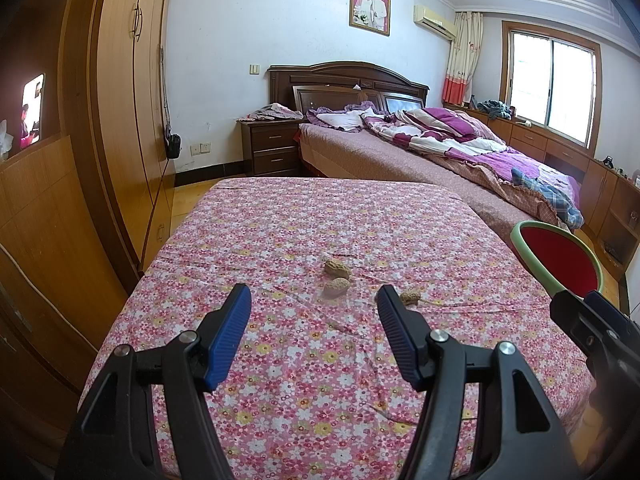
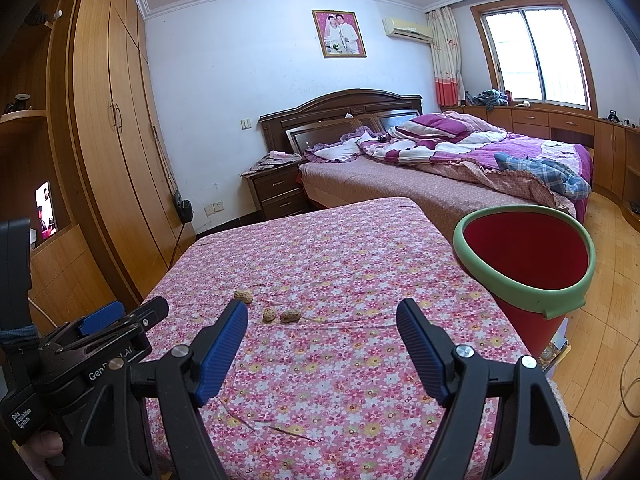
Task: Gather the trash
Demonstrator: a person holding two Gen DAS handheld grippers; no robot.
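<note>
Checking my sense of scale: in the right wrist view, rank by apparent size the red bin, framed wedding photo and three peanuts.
1. Red bin with green rim
2. Framed wedding photo, shrunk by distance
3. Three peanut shells, alike

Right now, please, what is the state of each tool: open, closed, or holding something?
Left tool: open, holding nothing; three peanuts lie ahead on the floral cloth.
Right tool: open, holding nothing.

Three peanuts [image 1: 337, 269], one red bin [image 2: 528, 256], two beds [image 2: 400, 184].
</note>
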